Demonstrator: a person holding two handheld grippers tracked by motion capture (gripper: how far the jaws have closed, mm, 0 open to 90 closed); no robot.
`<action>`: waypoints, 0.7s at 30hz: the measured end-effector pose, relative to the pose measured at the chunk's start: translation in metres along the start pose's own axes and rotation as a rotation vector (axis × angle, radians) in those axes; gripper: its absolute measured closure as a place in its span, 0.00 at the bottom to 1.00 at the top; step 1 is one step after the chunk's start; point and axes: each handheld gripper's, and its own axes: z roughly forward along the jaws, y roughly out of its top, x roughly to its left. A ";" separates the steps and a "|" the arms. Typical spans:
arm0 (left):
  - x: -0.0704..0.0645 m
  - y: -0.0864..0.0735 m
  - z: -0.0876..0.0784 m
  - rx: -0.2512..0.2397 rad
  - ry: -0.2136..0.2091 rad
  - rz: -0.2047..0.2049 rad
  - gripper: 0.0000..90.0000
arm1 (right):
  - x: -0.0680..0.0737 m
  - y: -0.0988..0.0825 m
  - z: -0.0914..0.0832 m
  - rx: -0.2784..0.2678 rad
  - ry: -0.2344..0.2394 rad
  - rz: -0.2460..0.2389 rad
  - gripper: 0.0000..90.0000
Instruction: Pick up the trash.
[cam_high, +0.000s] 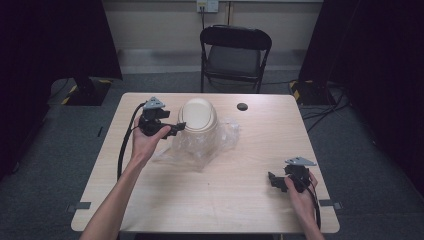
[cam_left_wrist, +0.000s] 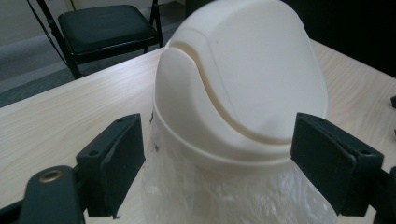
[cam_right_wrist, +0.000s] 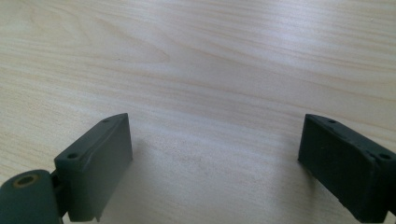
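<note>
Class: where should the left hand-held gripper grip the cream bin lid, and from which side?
Probably at the lid's lower rim, from its left, where the left hand-held gripper already faces it, jaws open. The dome is smooth and slopes away; the rim offers opposed sides above the plastic bag.

The high view looks forward and down from the person's side, taking in the whole table (cam_high: 210, 190) with a folding chair (cam_high: 235, 52) past its far edge. The left gripper view sits low and really close to a cream bin (cam_left_wrist: 243, 79), facing across the tabletop toward that same chair (cam_left_wrist: 105, 23). The right gripper view points steeply down at bare wood (cam_right_wrist: 196, 70), very near. All three share the tabletop.
</note>
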 end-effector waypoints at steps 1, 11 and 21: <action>0.001 0.001 0.002 -0.008 -0.011 -0.012 0.19 | 0.000 0.000 0.000 0.000 0.000 -0.001 0.10; 0.007 0.007 0.028 0.033 -0.006 -0.007 0.18 | 0.000 0.000 0.000 -0.001 -0.001 -0.001 0.10; 0.014 0.005 0.044 0.068 -0.015 -0.014 0.17 | 0.000 0.000 0.000 -0.001 0.000 -0.001 0.10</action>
